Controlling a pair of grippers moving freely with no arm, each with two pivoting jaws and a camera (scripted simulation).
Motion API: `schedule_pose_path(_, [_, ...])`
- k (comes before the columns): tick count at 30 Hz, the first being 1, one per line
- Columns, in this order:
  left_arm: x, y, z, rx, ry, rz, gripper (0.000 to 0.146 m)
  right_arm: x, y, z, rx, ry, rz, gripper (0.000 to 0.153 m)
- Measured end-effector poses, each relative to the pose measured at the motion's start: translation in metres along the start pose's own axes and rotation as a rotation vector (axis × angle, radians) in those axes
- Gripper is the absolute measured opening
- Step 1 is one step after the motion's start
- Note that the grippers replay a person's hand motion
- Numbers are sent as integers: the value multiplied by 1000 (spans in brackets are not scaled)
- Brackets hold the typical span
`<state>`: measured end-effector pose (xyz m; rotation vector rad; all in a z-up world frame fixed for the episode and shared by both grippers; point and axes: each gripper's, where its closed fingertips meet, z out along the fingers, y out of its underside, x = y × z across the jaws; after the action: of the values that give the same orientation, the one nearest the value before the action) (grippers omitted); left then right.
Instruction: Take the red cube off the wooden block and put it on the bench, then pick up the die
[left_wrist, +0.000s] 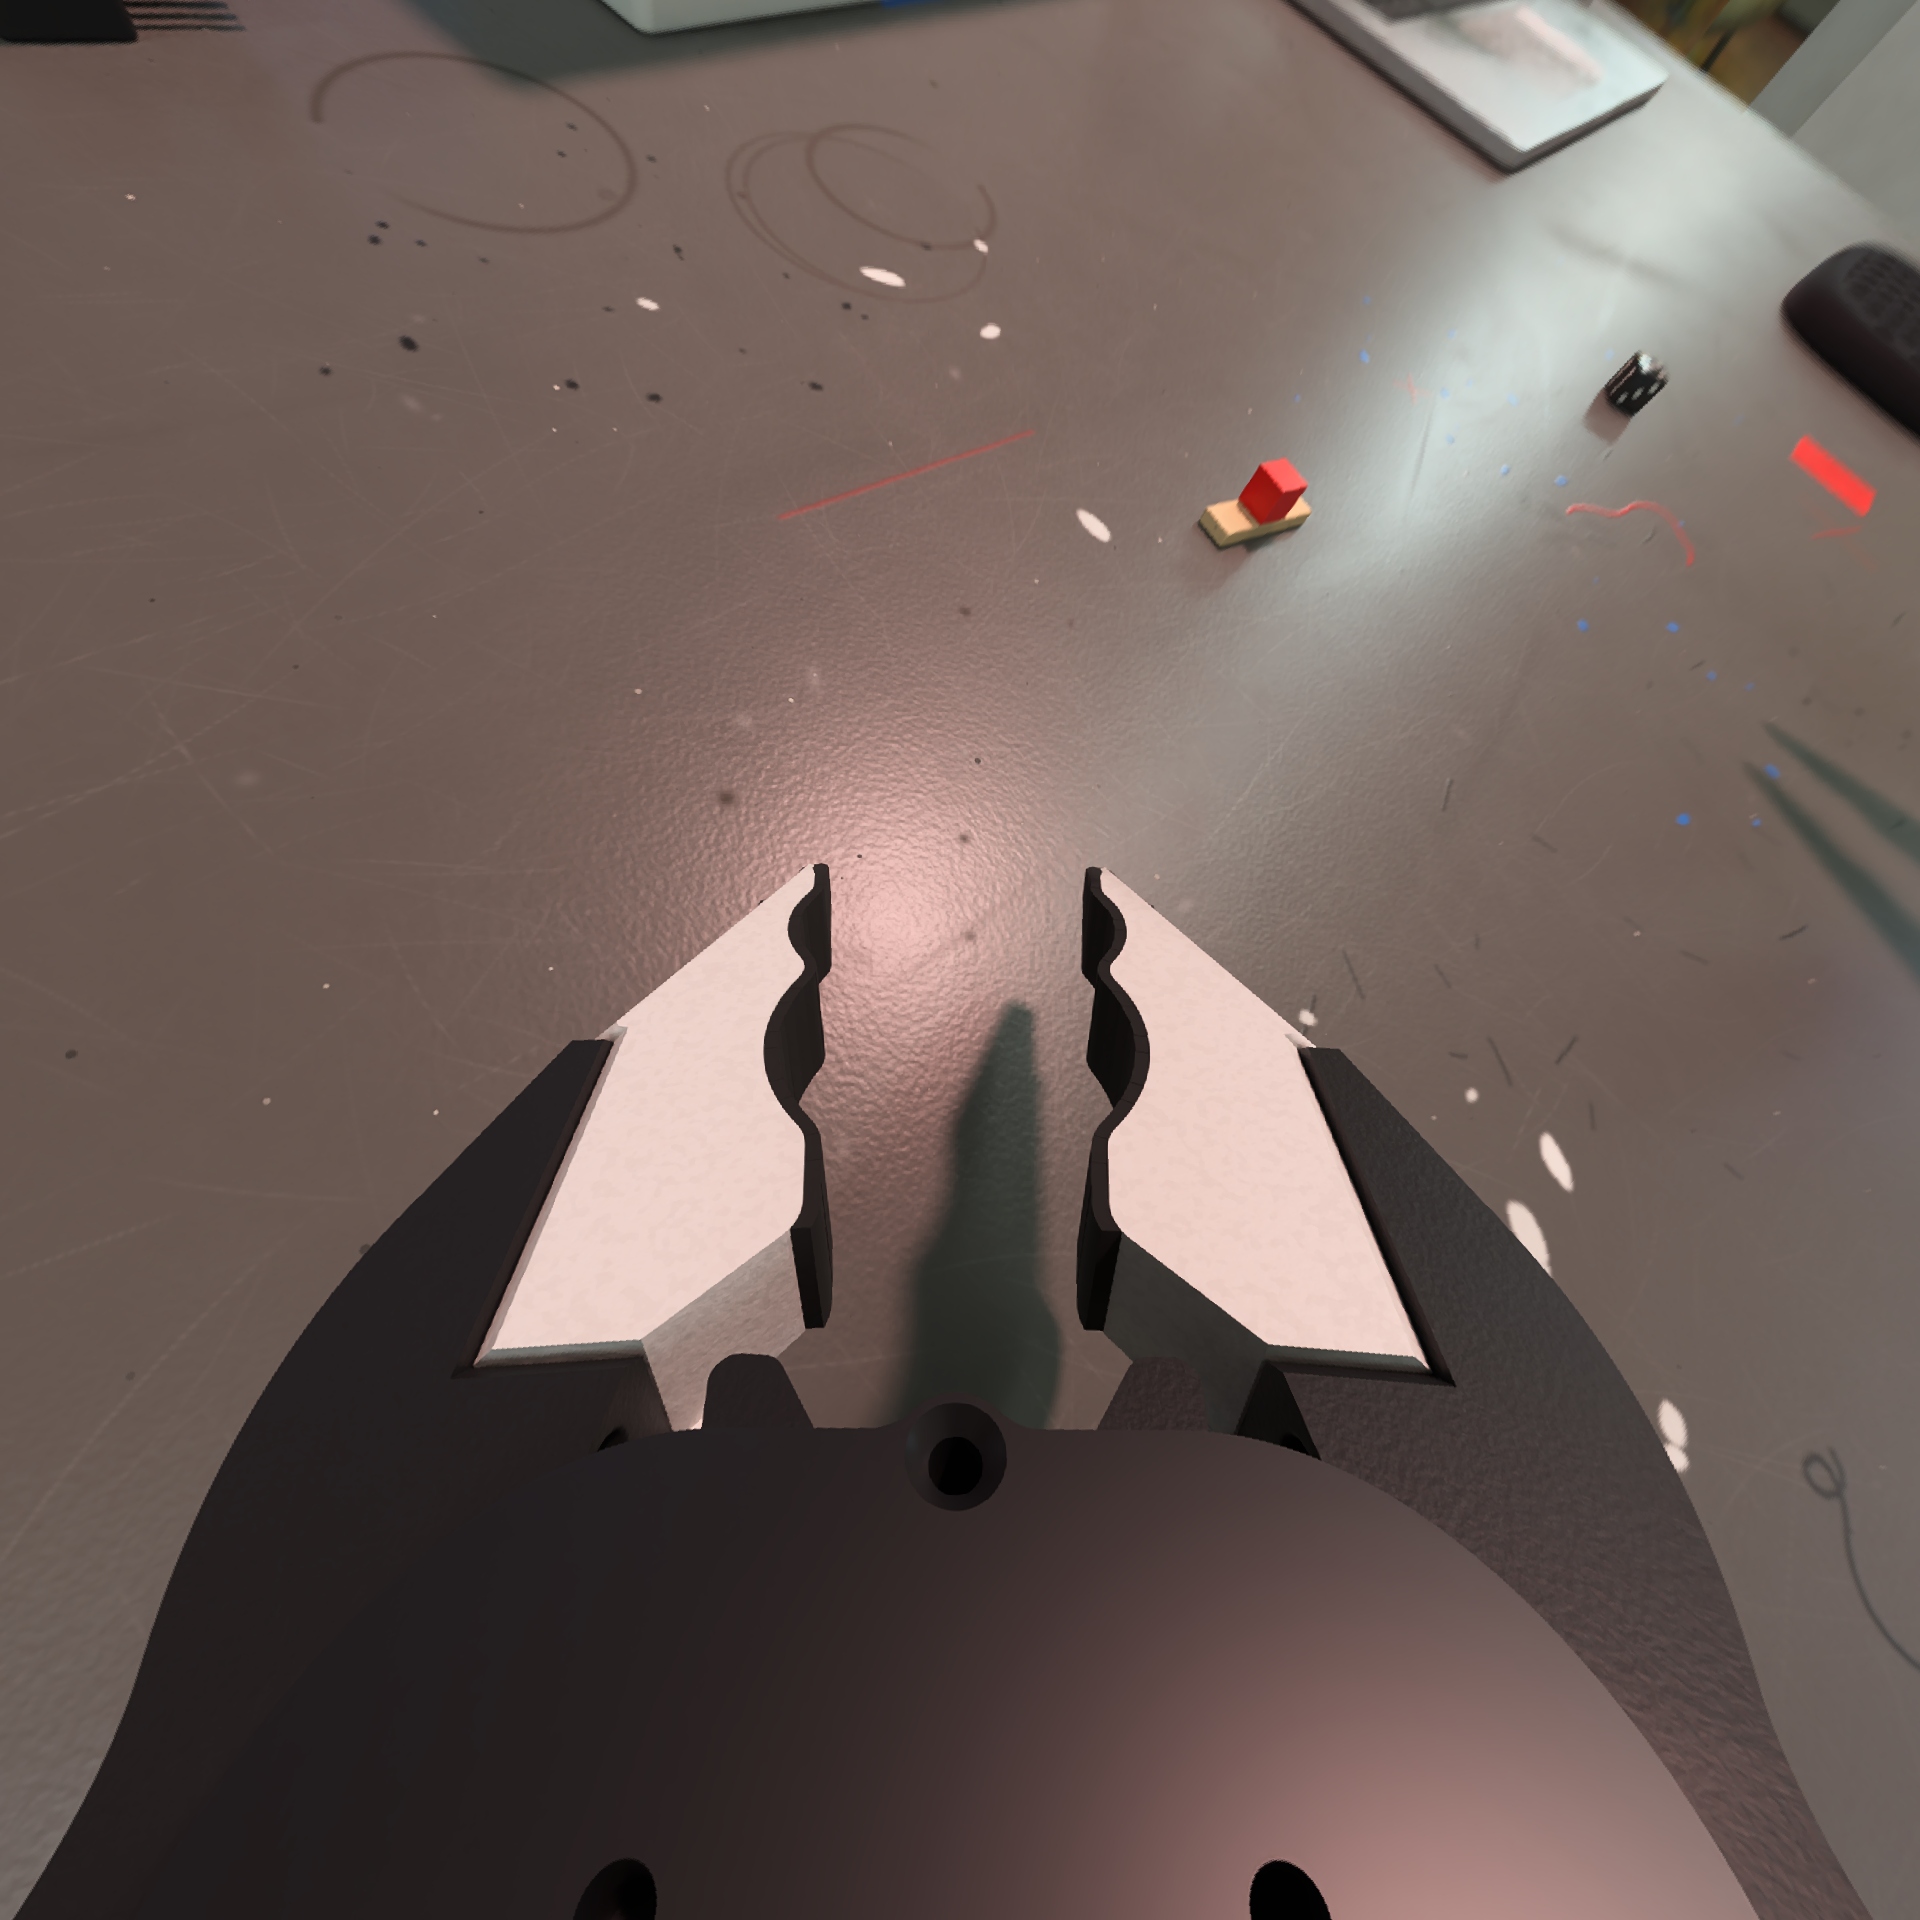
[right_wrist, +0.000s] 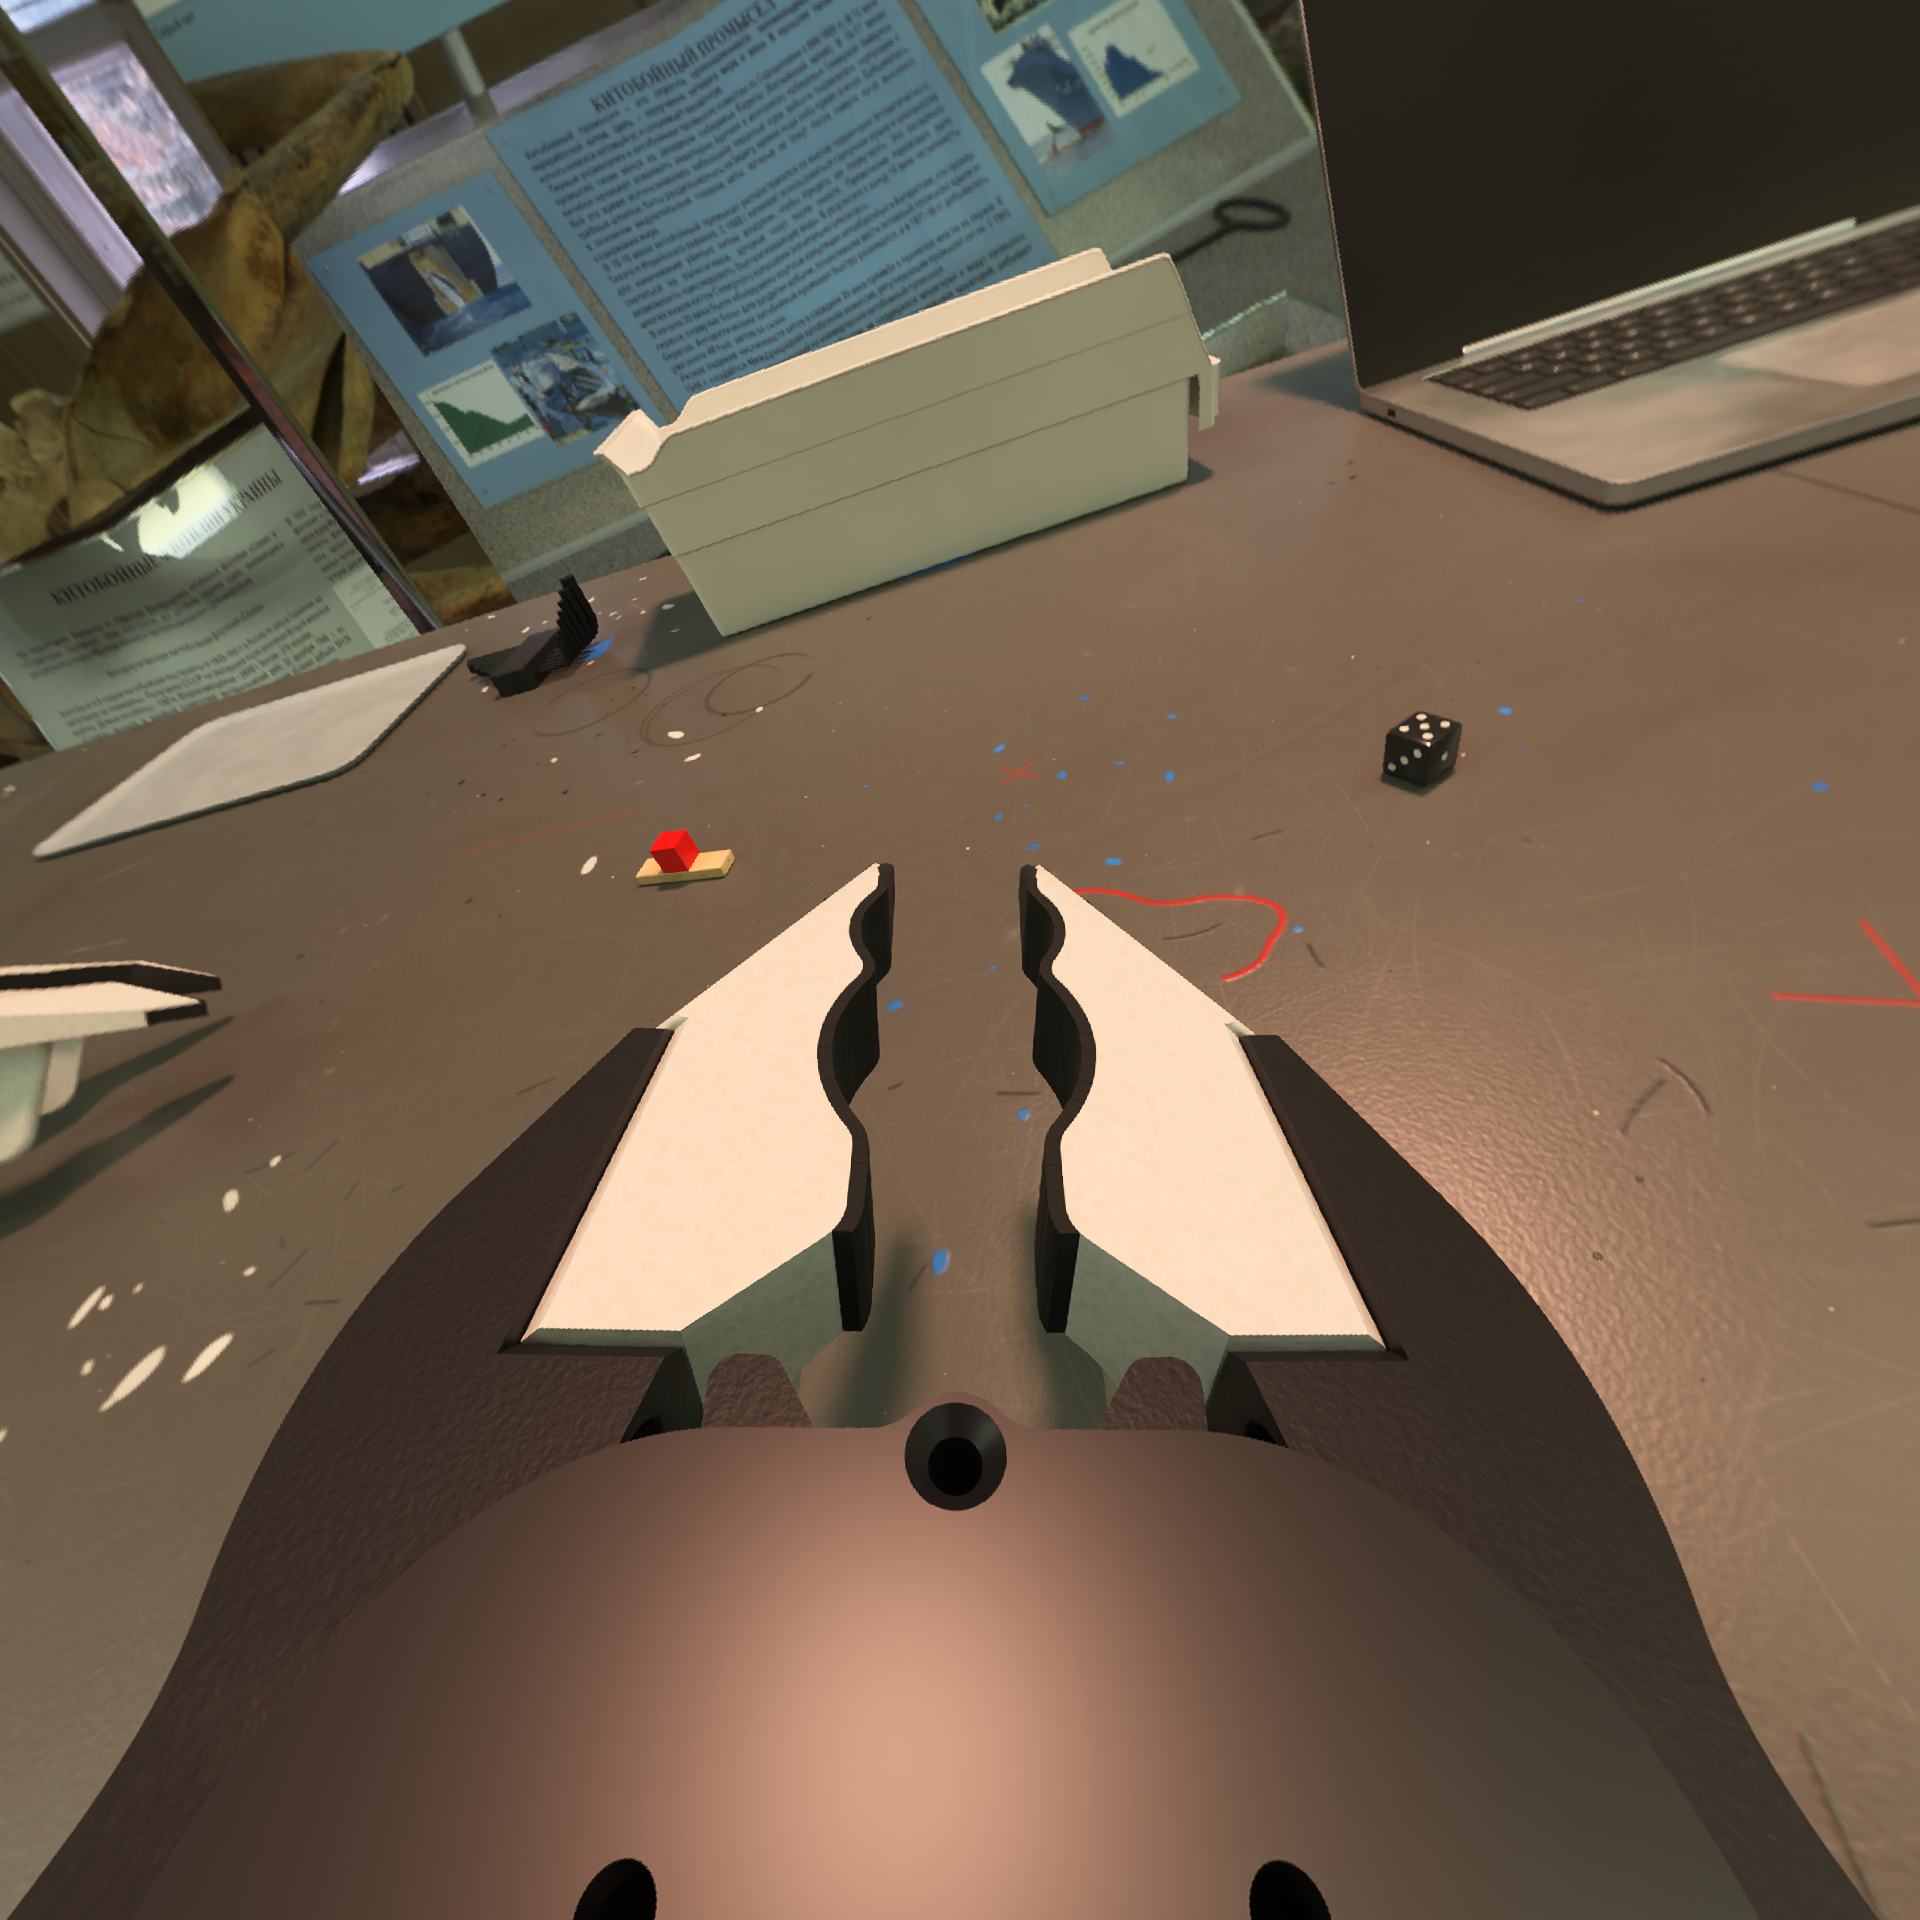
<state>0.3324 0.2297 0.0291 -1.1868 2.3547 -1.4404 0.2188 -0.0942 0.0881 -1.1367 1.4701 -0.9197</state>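
A small red cube (left_wrist: 1274, 489) sits on a flat wooden block (left_wrist: 1252, 523) on the grey-brown bench (left_wrist: 520, 644), ahead and to the right of my left gripper (left_wrist: 956, 883), which is open and empty above the bench. In the right wrist view the red cube (right_wrist: 673, 850) on the wooden block (right_wrist: 688, 868) lies ahead to the left of my right gripper (right_wrist: 956, 883), which is open and empty. A black die (right_wrist: 1420, 748) with white pips stands ahead to the right; it also shows far right in the left wrist view (left_wrist: 1634, 383).
A white bin (right_wrist: 914, 457), an open laptop (right_wrist: 1662, 343), a grey pad (right_wrist: 249, 748) and a small black rack (right_wrist: 545, 639) stand at the back. The other gripper's fingers (right_wrist: 114, 992) show at the left edge. A black rounded object (left_wrist: 1860, 322) lies at the right edge.
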Motion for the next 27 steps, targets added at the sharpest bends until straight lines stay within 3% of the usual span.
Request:
schedule_pose_path(6, [1,5,6,-50,-40,58,49,7,-2,-2,16,-9,70,24])
schedule_pose_path(27, [-2,4,7,-47,-27,17,48,7,0,-7,13,-44,117,21])
